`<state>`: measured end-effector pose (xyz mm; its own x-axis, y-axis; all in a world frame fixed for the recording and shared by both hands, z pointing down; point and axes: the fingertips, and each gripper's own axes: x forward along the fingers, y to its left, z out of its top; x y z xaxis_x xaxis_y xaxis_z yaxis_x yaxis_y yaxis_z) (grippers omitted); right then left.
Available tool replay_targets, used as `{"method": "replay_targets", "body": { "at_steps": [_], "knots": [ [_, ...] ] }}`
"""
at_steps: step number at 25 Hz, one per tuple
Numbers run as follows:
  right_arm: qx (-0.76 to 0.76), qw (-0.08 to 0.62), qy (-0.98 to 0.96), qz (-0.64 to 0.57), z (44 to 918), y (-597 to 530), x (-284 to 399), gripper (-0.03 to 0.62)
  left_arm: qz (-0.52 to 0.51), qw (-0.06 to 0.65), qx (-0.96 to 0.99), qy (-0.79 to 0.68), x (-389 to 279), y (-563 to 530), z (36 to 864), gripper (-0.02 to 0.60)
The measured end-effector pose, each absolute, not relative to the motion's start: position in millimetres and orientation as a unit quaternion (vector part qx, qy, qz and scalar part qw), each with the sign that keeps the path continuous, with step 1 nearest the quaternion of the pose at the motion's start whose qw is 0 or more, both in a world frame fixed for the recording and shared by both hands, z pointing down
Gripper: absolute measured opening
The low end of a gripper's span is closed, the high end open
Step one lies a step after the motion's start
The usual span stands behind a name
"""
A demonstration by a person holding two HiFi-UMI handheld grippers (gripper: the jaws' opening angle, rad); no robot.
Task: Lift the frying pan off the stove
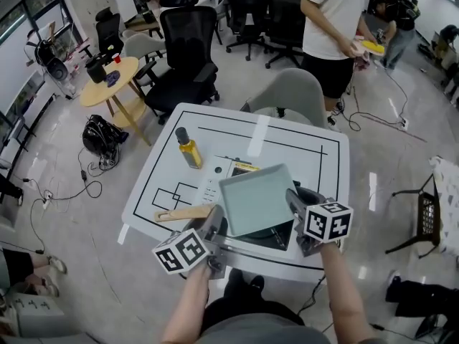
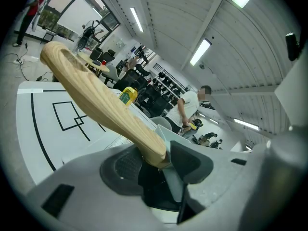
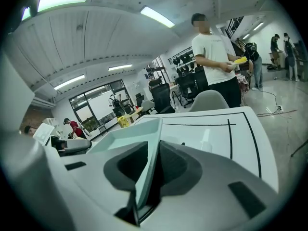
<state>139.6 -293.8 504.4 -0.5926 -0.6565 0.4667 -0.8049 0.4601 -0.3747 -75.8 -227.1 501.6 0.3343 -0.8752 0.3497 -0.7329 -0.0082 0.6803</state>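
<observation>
Both grippers lie nearest, at the table's near edge, each carrying a cube with square markers. Left gripper [image 1: 214, 218]: its jaws are clamped on the wooden handle [image 1: 183, 213] of the frying pan [image 1: 254, 199], close to where the handle meets the pan body. In the left gripper view the handle [image 2: 96, 100] runs from between the dark pads of the left gripper [image 2: 156, 162] up and to the left, with the pan's pale wall just beside it. Right gripper [image 1: 292, 201]: its jaws are closed on the pan's right rim. In the right gripper view that thin pale rim [image 3: 144, 148] stands edge-on between the two pads of the right gripper [image 3: 149, 170], which press on it from either side.

Frying pan: square, pale grey-green, tilted, held between the two grippers directly over the dark stove [image 1: 276, 235]. Whether its base is clear of the stove top cannot be told from above.

Table [image 1: 301, 145]: white, marked with black lines. An oil bottle [image 1: 188, 149] with a dark cap stands upright on it, well apart from the pan on the far left side.

Beyond the table: a grey chair [image 1: 290, 95] just behind it, a black office chair [image 1: 183, 56], a round wooden table [image 1: 107, 84] and a black bag [image 1: 100, 136] on the floor. A person in a white shirt [image 1: 333, 20] stands farther back.
</observation>
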Motion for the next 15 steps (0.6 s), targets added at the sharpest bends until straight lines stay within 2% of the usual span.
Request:
{"method": "replay_targets", "body": {
  "at_steps": [4, 15],
  "knots": [
    [0.437, 0.131, -0.843, 0.287, 506.8, -294.2, 140.9, 0.055, -0.086, 0.413, 0.704, -0.571, -75.8, -227.4, 502.9, 0.186],
    [0.441, 0.107, -0.836, 0.308, 503.7, -287.6, 145.2, 0.046, -0.083, 0.418, 0.708, -0.563, -72.2, -225.9, 499.4, 0.181]
  ]
}}
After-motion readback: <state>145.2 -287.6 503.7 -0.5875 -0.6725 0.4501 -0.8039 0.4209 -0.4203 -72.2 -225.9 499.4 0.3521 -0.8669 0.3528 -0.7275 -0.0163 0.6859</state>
